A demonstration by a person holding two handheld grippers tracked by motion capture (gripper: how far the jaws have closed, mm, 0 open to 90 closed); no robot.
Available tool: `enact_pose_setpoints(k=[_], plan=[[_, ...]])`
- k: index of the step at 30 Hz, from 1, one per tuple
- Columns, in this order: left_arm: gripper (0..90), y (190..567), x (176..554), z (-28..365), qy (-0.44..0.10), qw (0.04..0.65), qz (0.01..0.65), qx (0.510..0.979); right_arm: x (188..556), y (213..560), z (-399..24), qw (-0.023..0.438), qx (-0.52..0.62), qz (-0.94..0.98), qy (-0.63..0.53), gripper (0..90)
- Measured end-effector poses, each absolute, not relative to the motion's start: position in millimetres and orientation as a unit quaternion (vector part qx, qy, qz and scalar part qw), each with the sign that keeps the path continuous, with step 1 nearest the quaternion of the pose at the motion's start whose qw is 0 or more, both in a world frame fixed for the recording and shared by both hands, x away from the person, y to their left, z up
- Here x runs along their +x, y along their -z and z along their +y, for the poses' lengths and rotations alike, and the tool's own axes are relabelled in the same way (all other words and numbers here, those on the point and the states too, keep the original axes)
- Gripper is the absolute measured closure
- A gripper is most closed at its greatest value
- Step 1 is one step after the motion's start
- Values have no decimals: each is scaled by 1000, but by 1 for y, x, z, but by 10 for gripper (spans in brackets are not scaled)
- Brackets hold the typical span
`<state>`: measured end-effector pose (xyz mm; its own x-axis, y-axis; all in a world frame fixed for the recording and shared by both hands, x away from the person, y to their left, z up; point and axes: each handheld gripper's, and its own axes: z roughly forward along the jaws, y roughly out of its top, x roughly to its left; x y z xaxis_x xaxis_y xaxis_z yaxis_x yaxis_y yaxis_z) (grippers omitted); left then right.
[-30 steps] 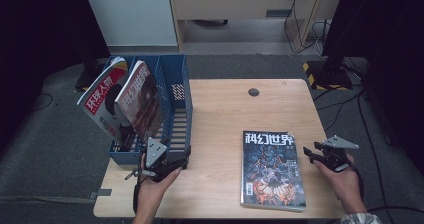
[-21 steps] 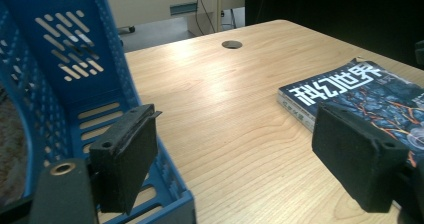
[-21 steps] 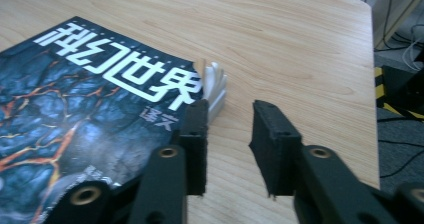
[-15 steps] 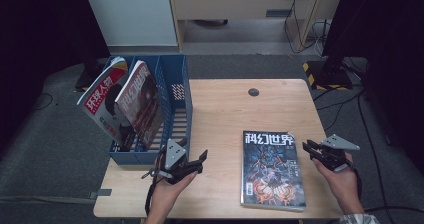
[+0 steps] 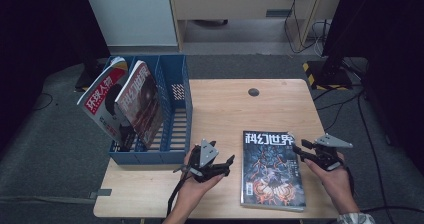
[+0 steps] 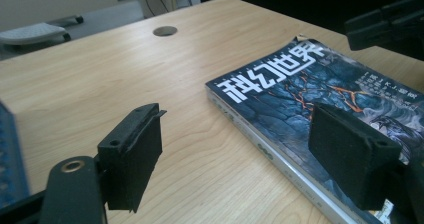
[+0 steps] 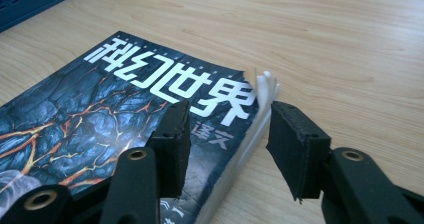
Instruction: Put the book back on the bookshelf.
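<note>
Left gripper beside the magazine on the table, jaws open, empty — right gripper, jaws just reopened, straddles its curled page edge, not clamped.

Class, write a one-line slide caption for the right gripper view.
Right gripper, jaws open, straddles the magazine's curled page edge on the wooden table.

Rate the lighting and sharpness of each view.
High view: table lit, surrounding floor dark, slightly soft. Left gripper view: magazine title crisp, its own near pads blurred. Right gripper view: even light, cover sharp, table's far edge soft.
</note>
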<state>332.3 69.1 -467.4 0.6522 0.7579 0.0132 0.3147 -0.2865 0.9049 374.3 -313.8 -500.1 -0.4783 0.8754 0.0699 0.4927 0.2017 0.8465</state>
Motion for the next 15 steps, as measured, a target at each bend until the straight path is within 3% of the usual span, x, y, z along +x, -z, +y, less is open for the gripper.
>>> enact_pose_setpoints(k=[8, 15], plan=[[208, 483, 354, 47, -209, 463, 335, 793, 384, 509, -308, 203, 463, 747, -431, 476], [196, 499, 348, 40, -193, 448, 328, 809, 389, 516, -307, 184, 468, 753, -425, 476]])
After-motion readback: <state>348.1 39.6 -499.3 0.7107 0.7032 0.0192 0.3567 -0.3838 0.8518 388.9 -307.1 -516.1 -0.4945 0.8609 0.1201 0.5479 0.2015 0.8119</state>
